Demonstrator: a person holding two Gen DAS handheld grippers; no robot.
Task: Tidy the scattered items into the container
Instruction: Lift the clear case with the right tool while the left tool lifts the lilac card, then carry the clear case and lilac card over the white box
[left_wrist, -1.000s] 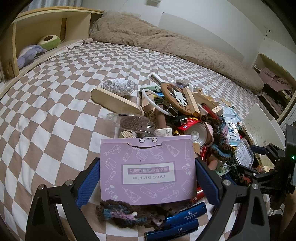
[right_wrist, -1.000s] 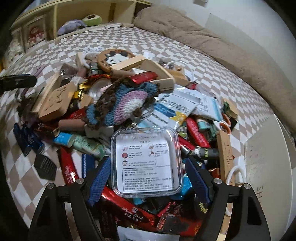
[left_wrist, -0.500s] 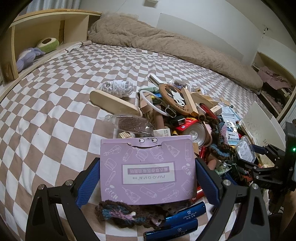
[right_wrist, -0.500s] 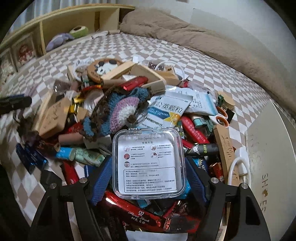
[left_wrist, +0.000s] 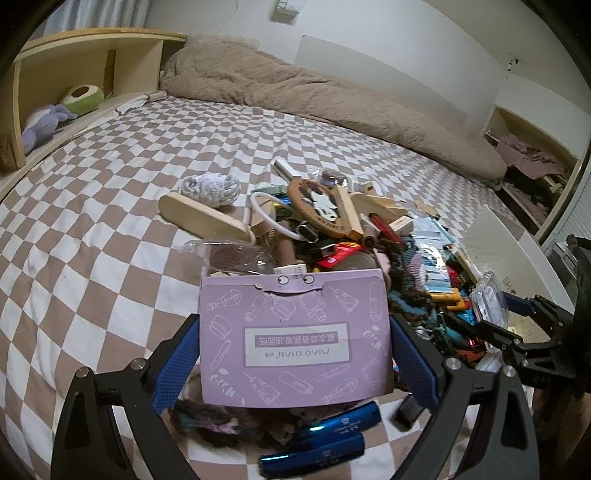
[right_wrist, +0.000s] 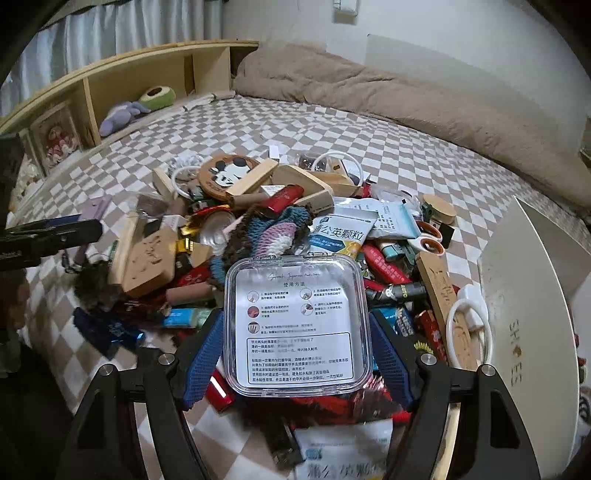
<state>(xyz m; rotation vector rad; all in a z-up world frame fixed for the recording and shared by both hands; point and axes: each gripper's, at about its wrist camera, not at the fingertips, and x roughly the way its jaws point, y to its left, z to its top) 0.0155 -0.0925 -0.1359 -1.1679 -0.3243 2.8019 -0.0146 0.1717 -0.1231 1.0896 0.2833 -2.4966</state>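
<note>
Lilac card (left_wrist: 295, 334): read "MIAO QIAN", clamped by left gripper (left_wrist: 293, 363) fingers.
Clear case (right_wrist: 297, 326): printed instructions, clenched in right gripper (right_wrist: 297, 360).
White box (right_wrist: 532, 295): "SHOES".
Bed (left_wrist: 110, 206): checked sheet.

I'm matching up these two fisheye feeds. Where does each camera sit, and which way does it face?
Left wrist: behind the left gripper, angled down over the bed; its fingers clamp a purple card; the right gripper shows at right.
Right wrist: behind the right gripper, angled down at the pile; its jaws, just closing, grip a clear case.
Shared: the pile, panda coaster, white box.
</note>
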